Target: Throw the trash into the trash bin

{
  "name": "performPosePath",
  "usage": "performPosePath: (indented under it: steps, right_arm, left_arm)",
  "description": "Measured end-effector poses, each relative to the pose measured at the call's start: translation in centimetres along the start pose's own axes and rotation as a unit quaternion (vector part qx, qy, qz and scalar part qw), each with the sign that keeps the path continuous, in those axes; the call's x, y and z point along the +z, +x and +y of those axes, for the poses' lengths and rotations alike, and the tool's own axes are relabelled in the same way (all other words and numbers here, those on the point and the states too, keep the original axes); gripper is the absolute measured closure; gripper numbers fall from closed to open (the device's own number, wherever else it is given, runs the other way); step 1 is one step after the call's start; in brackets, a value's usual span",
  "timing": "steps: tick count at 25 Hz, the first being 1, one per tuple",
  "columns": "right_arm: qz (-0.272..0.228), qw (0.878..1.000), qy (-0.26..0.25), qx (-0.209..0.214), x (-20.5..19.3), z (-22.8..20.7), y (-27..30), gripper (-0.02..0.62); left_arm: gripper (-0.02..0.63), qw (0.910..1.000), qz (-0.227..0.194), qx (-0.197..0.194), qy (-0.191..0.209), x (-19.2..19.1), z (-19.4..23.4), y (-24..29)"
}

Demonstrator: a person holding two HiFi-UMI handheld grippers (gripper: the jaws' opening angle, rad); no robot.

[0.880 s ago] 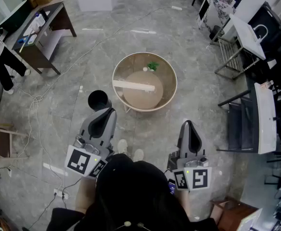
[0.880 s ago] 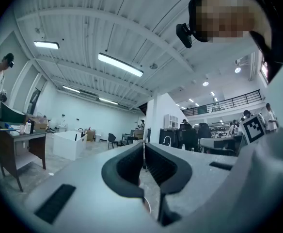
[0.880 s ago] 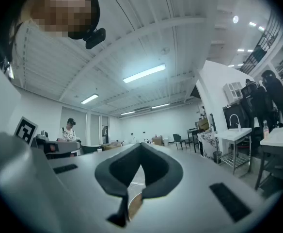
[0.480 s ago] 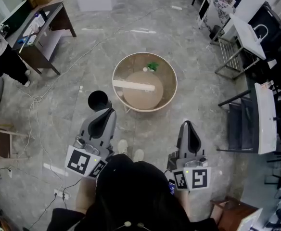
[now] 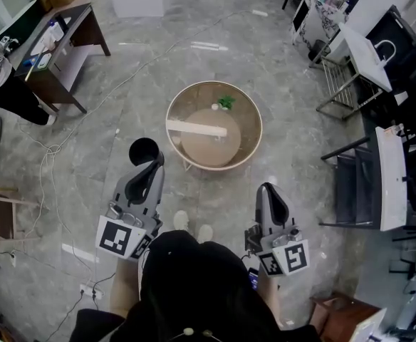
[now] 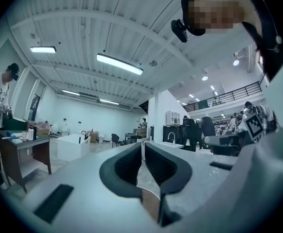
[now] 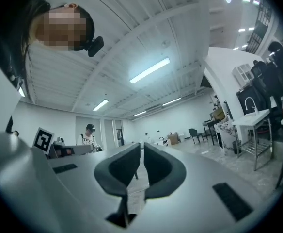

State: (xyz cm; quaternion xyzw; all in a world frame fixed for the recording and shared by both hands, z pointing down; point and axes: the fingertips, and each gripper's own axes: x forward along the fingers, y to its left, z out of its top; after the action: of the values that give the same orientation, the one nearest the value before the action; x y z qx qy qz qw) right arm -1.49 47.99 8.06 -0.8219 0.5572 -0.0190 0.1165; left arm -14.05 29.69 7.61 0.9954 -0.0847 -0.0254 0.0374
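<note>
A round wooden table (image 5: 254, 120) stands on the grey floor ahead of me. On it lie a green crumpled scrap (image 5: 226, 101), a small pale ball (image 5: 215, 108) and a long pale strip (image 5: 196, 127). A small black trash bin (image 5: 144, 150) stands on the floor at the table's left. My left gripper (image 5: 157, 166) is just below the bin, shut and holding nothing. My right gripper (image 5: 264, 191) is lower right of the table, also shut and holding nothing. In both gripper views the jaws point level across the room, left gripper (image 6: 142, 144), right gripper (image 7: 142, 147).
A dark wooden desk (image 5: 62, 30) with a person (image 5: 1, 84) beside it is at the upper left. White cables (image 5: 48, 162) trail over the floor on the left. Metal chairs and white tables (image 5: 379, 169) line the right side. My shoes (image 5: 191, 225) show near the table.
Both grippers have shifted slightly up and to the left in the head view. The person at the far left has moved.
</note>
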Motion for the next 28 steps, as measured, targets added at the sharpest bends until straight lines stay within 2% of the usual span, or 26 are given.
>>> performPosePath:
  steps: [3,6,9,13,17,22,28]
  right_arm:
    - [-0.004,1.000,0.007,0.016,-0.4,1.0,1.5,0.555]
    - [0.032,0.998,-0.047,0.024,-2.0,1.5,2.5,0.517]
    - [0.076,0.993,-0.091,0.027,-4.1,1.8,3.1,0.497]
    - [0.121,0.985,-0.116,0.036,-6.8,1.5,4.1,0.482]
    - [0.181,0.971,-0.147,0.042,-10.0,-0.3,5.8,0.479]
    - [0.221,0.959,-0.166,0.059,-13.4,-3.3,9.9,0.462]
    - [0.292,0.929,-0.212,0.084,-18.6,-7.8,16.2,0.448]
  left_arm:
    - [0.595,1.0000,-0.003,-0.004,-0.002,-0.4,1.8,-0.1]
    - [0.494,0.9998,0.000,-0.019,-0.003,-0.7,2.9,0.1]
    - [0.494,0.9994,0.003,-0.032,-0.007,-1.1,4.1,0.1]
    - [0.494,0.9988,0.006,-0.041,-0.025,-1.8,5.2,0.6]
    - [0.494,0.9989,0.008,-0.039,-0.026,-2.0,6.1,1.4]
    - [0.494,0.9993,0.019,-0.017,-0.029,-2.7,8.5,3.5]
    - [0.494,0.9986,0.032,0.014,-0.039,-3.7,12.1,8.8]
